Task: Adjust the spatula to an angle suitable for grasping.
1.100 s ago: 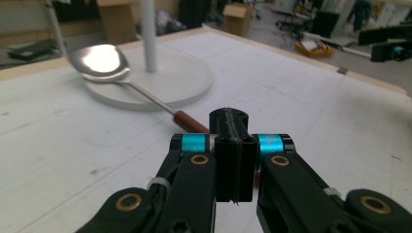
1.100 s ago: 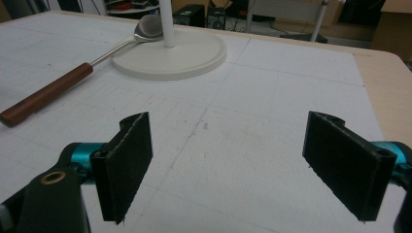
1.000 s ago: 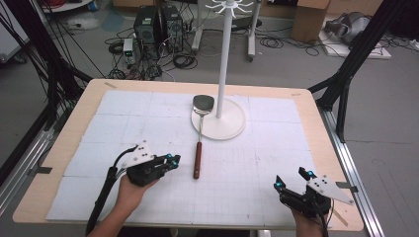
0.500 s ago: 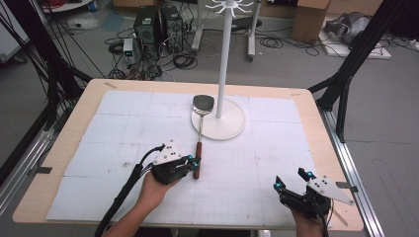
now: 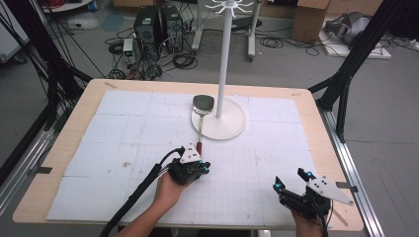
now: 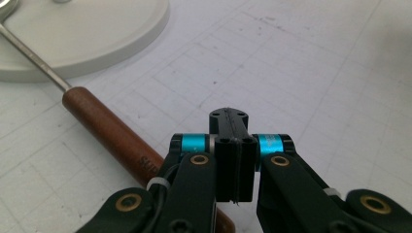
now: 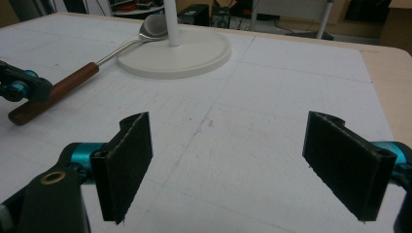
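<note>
A spatula with a metal head [image 5: 203,103] and a brown wooden handle [image 5: 199,146] lies on the white mat, its head resting on the round base [image 5: 232,127] of a white stand. My left gripper [image 5: 203,168] is shut, jaws pressed together with nothing between them, and sits over the handle's near end. In the left gripper view the handle [image 6: 111,128] runs under the left side of the shut gripper [image 6: 228,116]. My right gripper [image 5: 290,180] rests open at the near right of the table; in its own view the gripper [image 7: 228,160] holds nothing.
The stand's tall white pole [image 5: 225,59] rises from the base behind the spatula, with a hook ring on top. The wooden table edge [image 5: 331,148] borders the mat. Black frame legs, cables and computers stand on the floor beyond.
My left gripper has moved right and slightly down across the mat, from left of the handle to over its near end. The right gripper has stayed where it was.
</note>
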A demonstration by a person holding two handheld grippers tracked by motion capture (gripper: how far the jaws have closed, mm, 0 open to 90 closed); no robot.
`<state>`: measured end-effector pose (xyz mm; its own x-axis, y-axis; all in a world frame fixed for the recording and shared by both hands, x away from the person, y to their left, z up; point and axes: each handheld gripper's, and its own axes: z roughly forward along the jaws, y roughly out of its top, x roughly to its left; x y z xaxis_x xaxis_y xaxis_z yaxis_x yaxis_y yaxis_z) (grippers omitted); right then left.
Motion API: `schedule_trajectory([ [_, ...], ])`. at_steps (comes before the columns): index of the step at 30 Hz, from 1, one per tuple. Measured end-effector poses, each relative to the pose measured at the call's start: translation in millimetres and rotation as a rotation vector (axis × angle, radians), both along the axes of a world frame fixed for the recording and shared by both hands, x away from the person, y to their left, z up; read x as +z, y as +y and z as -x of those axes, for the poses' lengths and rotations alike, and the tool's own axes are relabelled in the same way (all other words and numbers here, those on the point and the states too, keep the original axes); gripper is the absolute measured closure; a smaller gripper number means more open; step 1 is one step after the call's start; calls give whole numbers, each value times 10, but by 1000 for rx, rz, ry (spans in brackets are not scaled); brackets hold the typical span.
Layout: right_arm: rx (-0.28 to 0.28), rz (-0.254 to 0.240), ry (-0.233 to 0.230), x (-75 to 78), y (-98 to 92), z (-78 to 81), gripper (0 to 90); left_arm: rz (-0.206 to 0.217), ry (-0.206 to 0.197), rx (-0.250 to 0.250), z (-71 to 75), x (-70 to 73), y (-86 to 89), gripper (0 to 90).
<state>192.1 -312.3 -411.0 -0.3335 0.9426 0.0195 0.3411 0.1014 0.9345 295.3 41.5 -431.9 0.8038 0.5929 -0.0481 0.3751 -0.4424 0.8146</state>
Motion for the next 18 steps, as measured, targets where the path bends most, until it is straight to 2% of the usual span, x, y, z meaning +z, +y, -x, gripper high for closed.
schedule_trajectory([
  [5,-2,-1,2,-4,-6,-1,172,-44,35,17,-11,-36,-12,896],
  [9,-1,-11,2,1,3,3,172,-109,35,13,2,-70,-9,896],
  [15,-5,-15,5,0,-7,5,172,-140,25,21,-2,-58,50,896],
  [18,-6,-16,5,0,-8,8,172,-136,26,30,-3,-60,102,896],
])
